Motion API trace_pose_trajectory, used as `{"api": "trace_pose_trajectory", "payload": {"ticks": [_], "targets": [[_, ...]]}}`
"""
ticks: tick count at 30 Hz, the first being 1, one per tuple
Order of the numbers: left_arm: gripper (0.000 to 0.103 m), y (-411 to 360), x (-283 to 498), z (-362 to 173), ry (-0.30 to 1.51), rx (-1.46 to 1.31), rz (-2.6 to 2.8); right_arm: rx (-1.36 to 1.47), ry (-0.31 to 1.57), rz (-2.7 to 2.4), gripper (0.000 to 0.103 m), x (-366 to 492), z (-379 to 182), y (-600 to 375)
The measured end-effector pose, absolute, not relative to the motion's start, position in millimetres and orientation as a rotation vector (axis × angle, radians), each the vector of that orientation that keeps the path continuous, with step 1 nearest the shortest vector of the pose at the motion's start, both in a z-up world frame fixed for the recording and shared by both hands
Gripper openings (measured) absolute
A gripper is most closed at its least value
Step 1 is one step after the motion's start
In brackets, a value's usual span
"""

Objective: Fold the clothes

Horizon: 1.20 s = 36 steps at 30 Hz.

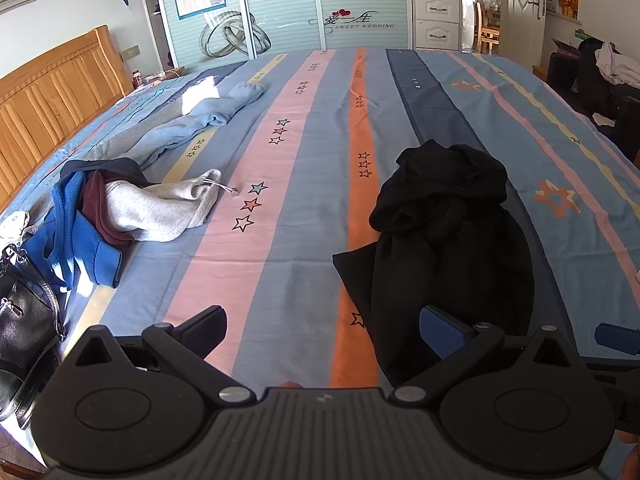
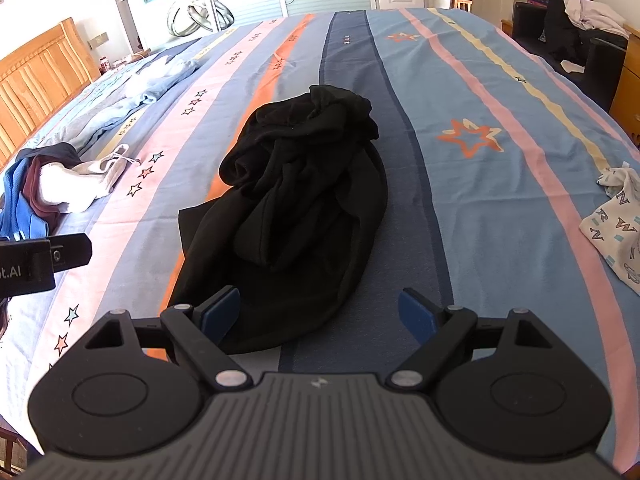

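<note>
A crumpled black garment (image 1: 448,236) (image 2: 296,204) lies bunched on the striped bedspread (image 1: 280,216) (image 2: 460,208). My left gripper (image 1: 322,330) is open, hovering over the bed just left of the garment's near end, its right pad (image 1: 442,330) in front of the black cloth. My right gripper (image 2: 318,314) is open too, and the garment's near hem lies below and between its spread blue pads (image 2: 220,312) without touching them. The left gripper's finger (image 2: 60,254) juts in at the left edge of the right wrist view.
A pile of blue, maroon and grey clothes (image 1: 120,216) (image 2: 52,188) and light blue trousers (image 1: 200,124) lie to the left by the wooden headboard (image 1: 52,96). A black bag (image 1: 24,320) sits at the near left. A white lettered cloth (image 2: 616,224) lies right.
</note>
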<state>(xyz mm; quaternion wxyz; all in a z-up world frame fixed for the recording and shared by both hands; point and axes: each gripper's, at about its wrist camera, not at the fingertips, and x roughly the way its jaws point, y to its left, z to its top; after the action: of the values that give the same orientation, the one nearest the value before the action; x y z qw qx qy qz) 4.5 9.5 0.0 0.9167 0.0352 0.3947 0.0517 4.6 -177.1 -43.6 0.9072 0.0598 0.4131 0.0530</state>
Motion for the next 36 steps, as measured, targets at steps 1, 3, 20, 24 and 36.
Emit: {"api": "trace_pose_trajectory", "payload": {"ticks": [1,3,20,24,36], "targets": [[0.102,9.7,4.4,0.1,0.810,0.071,0.106,0.123,0.853,0.109,0.087,4.7,-43.7,-177.1],[0.102,9.9,4.2,0.1,0.807,0.067,0.105,0.126,0.851,0.112,0.087,5.4,-43.7,-178.1],[0.102,7.3,1.7,1.5,0.801,0.069,0.095,0.126,0.852,0.110,0.087,6.5,-41.7,-179.3],[0.102,7.3,1.4,2.0,0.799,0.063,0.094,0.120,0.851,0.111,0.087,6.0,-41.5,-178.2],[0.102,6.1,0.0,2.5,0.797,0.066,0.085,0.123,0.847,0.109,0.087,5.5,-39.5,-177.8]]}}
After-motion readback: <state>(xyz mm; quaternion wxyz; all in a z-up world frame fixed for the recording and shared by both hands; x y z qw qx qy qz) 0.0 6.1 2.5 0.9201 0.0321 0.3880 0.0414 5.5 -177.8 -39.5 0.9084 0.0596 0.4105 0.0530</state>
